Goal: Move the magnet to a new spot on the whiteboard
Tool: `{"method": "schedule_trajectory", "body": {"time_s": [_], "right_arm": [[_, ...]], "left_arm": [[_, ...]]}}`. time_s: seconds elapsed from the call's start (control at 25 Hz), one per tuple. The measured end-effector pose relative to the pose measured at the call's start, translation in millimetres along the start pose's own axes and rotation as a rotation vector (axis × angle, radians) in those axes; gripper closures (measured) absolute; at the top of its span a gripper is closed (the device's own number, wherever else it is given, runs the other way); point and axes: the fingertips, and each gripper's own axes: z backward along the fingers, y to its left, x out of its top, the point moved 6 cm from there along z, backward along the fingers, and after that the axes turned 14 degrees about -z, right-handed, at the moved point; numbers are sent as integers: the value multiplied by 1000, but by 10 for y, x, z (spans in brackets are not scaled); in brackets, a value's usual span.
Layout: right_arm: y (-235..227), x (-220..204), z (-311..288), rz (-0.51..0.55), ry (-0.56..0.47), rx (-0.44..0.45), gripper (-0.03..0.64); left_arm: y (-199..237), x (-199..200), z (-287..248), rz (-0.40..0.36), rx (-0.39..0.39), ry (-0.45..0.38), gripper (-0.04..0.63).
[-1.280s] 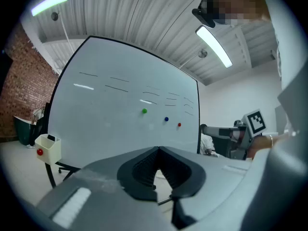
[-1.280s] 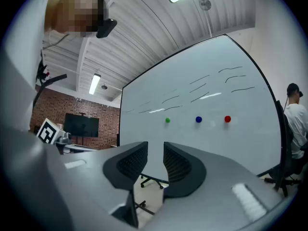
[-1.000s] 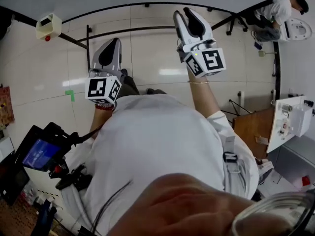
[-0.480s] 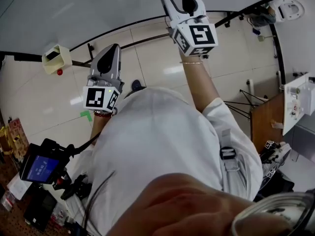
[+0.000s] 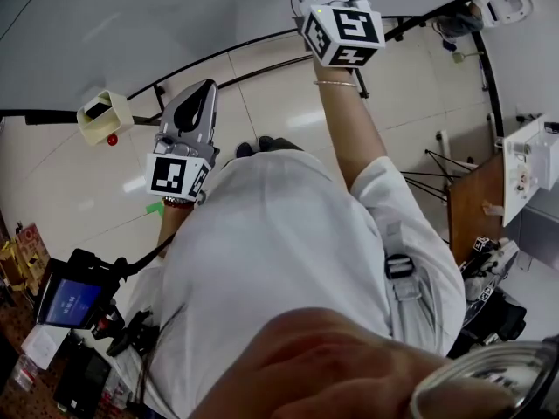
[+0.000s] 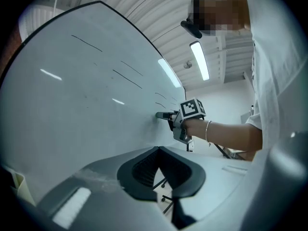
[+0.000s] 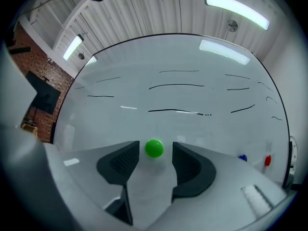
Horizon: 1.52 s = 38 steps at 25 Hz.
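At the lower middle of the right gripper view, my right gripper (image 7: 155, 152) has closed in on the board. A second ago the small round green magnet (image 7: 154, 147) sat well above the jaws; now it sits between them, jaws apart, a sliver of gap each side. I judge it is lined up for the pinch.

My left gripper (image 6: 159, 152) hangs back, jaws together, empty.

The glossy white whiteboard (image 7: 192, 66) carries black pen strokes, with a blue magnet (image 7: 242, 157) and a red magnet (image 7: 267, 160) at lower right. Beyond are a ribbed ceiling, strip lights and, at left, a brick wall (image 7: 36, 76).
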Motion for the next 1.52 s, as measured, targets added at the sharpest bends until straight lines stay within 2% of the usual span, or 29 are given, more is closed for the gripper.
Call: {"method": "schedule_trajectory", "body": {"time_s": [0.16,0.44,0.56,1.12,1.52], "right_arm": [[-12,-23,-79,17,14,-9,408],[1,8,-54,40,15,-59,449],[43,41,-45,54,10,-61,495],[13,76,2,75,46,-30,497],[48,104,186,92,34,-33,497]], "left_arm": [[32,-3,-32,-5,16,4,589],[59,19,-72,-2,28,-2,589],[52,28,-101,0,23,-3,589],[12,62,-152,-9,9,-9,589],[-27,30,-91,-10,-14,-6,589]]}}
